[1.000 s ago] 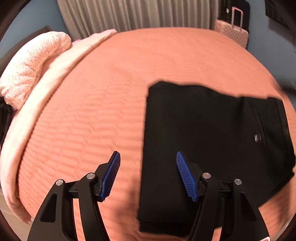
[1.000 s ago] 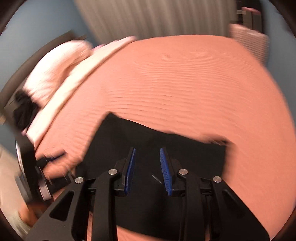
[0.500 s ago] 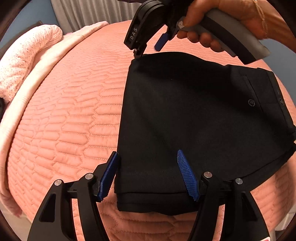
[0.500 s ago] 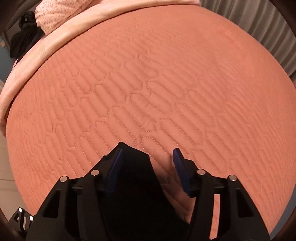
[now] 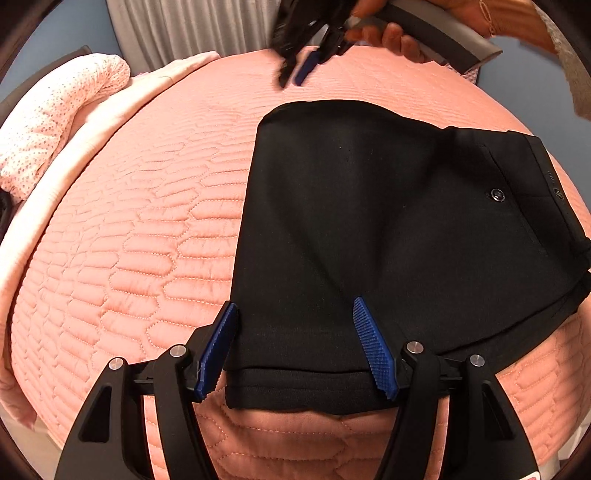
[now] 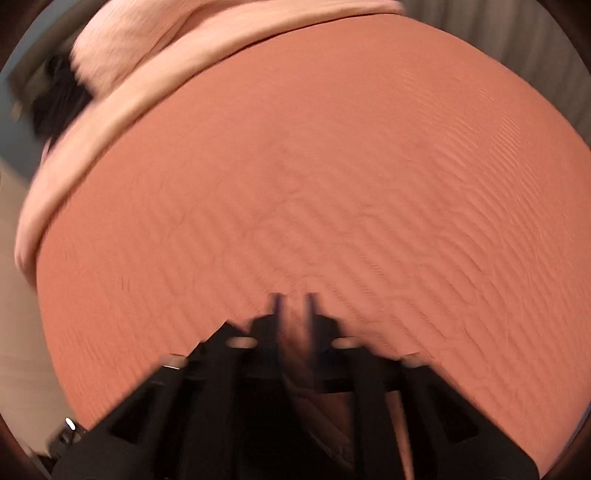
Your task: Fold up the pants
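Black pants (image 5: 388,229) lie folded flat on the salmon quilted bed (image 5: 140,229), waistband and a button to the right. My left gripper (image 5: 295,343) is open just above the pants' near edge, with its blue pads astride the near left corner. My right gripper (image 5: 295,74) hovers above the far edge of the pants in the left wrist view, blurred and apart from the cloth. In its own blurred view the right gripper (image 6: 294,306) has its fingers close together with a narrow gap, nothing between them, over bare quilt.
A pink dotted pillow (image 5: 55,122) and a pale pink blanket (image 5: 122,110) lie along the bed's left side. Grey curtains (image 5: 192,26) hang behind the bed. A dark bundle (image 6: 59,99) sits beyond the blanket at the left.
My right gripper has lifted off the far left corner of the pants, moved away over the quilt, and its fingers have closed in. My left gripper stayed open at the near edge.
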Tool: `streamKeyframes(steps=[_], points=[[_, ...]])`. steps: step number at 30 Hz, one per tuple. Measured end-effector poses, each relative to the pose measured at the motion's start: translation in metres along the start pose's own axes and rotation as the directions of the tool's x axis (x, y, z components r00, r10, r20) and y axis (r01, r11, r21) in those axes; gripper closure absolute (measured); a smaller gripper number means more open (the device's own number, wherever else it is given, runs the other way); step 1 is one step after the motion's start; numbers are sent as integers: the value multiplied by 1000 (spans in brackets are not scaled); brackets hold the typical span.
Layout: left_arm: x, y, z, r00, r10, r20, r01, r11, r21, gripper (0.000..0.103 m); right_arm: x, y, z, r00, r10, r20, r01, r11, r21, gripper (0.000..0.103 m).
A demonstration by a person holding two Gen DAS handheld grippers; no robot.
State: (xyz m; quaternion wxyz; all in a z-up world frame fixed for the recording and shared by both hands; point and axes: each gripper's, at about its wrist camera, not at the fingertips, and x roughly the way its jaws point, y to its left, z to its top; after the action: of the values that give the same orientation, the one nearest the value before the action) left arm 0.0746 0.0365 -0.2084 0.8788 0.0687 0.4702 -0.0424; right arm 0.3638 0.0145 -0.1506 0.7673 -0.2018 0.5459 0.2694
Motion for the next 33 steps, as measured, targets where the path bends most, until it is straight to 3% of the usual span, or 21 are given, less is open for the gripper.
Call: streamKeyframes(steps=[1, 5, 6, 7, 8, 10, 11, 12, 14, 16, 17, 18, 19, 23, 26, 29, 30, 32, 33], points=[[0, -1, 0, 1000, 4, 0, -4, 1000, -7, 40, 5, 14, 4, 998, -60, -3, 60, 996, -67, 24], [-3, -2, -2, 1000, 9, 3, -9, 1000, -22, 40, 24, 46, 15, 994, 9, -108, -29, 981, -190, 29], [-3, -3, -3, 1000, 11, 3, -11, 1000, -23, 40, 31, 53, 15, 990, -6, -143, -28, 972, -232, 68], [-3, -2, -4, 1000, 11, 4, -11, 1000, -25, 40, 43, 57, 15, 976, -57, -210, 3, 969, -248, 97], [-4, -3, -4, 1000, 12, 7, -12, 1000, -28, 40, 48, 55, 15, 969, -100, -227, 42, 968, -247, 103], [-4, -3, -4, 1000, 14, 14, -14, 999, -31, 40, 51, 41, 18, 941, -282, -188, 222, 932, -285, 103], [-4, -3, -4, 1000, 16, 16, -15, 999, -32, 40, 47, 26, 21, 940, -294, -175, 252, 941, -225, 103], [-2, -4, -3, 1000, 17, 15, -16, 999, -34, 40, 38, 13, 24, 955, -260, -143, 238, 960, -150, 103], [-3, -6, -4, 1000, 11, 13, -11, 999, -39, 40, 18, -2, 22, 988, -116, -104, 114, 993, -32, 103], [-2, -5, -4, 1000, 10, 16, -10, 999, -39, 40, 17, 11, 16, 991, -31, -129, 21, 997, -76, 100], [-2, -3, -4, 1000, 11, 18, -10, 999, -40, 40, 19, 22, 12, 989, -23, -146, 5, 992, -126, 85], [-2, -3, -5, 1000, 11, 19, -10, 999, -42, 40, 22, 32, 8, 987, -43, -153, 16, 985, -169, 61], [-2, -3, -5, 1000, 11, 18, -10, 999, -45, 40, 24, 43, 6, 986, -87, -142, 54, 973, -223, 55], [-3, -1, -4, 1000, 7, 15, -6, 999, -52, 40, 35, 67, 5, 977, -113, -180, 57, 956, -288, 55], [-2, 4, -4, 1000, 5, 13, -4, 998, -55, 40, 39, 72, 10, 973, -64, -223, -7, 953, -303, 76], [-3, 5, -4, 1000, 4, 16, -3, 998, -58, 40, 19, 54, 25, 982, -9, -187, -40, 965, -257, 72], [-3, 6, -4, 1000, 3, 16, -2, 998, -58, 40, 15, 54, 27, 983, 13, -185, -59, 968, -243, 52], [-4, 7, -4, 1000, 4, 17, -3, 998, -59, 40, 8, 60, 29, 987, -7, -159, -39, 956, -289, 22], [-4, 7, -5, 1000, 4, 17, -3, 998, -59, 40, 10, 64, 25, 986, -20, -164, -35, 946, -324, 20]])
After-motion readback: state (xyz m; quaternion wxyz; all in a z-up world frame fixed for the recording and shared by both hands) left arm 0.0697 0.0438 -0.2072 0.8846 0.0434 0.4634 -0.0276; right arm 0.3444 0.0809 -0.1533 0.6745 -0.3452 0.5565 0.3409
